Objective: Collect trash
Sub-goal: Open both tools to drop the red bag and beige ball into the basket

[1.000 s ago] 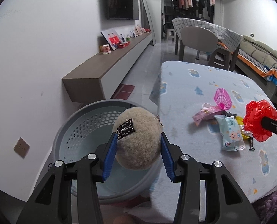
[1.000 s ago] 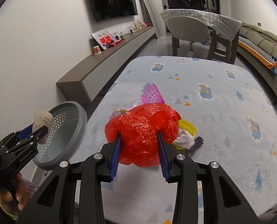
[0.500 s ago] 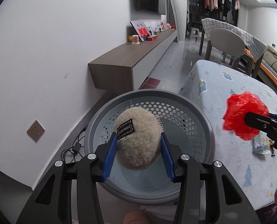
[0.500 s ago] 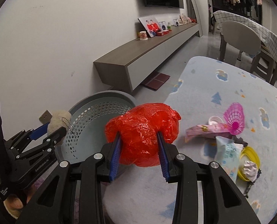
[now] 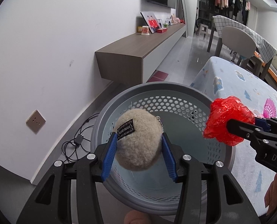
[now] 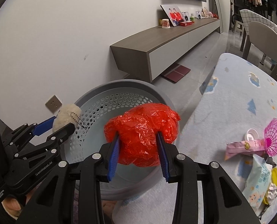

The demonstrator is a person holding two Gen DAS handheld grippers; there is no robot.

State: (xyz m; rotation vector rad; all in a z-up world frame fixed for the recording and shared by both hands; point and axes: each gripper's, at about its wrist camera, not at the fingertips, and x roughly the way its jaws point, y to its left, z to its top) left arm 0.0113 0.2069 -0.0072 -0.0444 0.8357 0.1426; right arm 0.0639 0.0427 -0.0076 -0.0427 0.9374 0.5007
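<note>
Trash is held over one grey perforated basket (image 5: 177, 100), whose pale bottom is seen bare. One beige plush ball (image 5: 138, 140), with a black label and bead chain, sits between the blue pads of the left gripper (image 5: 138, 155), whose jaws are opening. One crumpled red plastic bag (image 6: 141, 136) is clamped by the right gripper (image 6: 138, 149) above the basket's rim. More wrappers are left on the patterned tablecloth (image 6: 231, 100)
</note>
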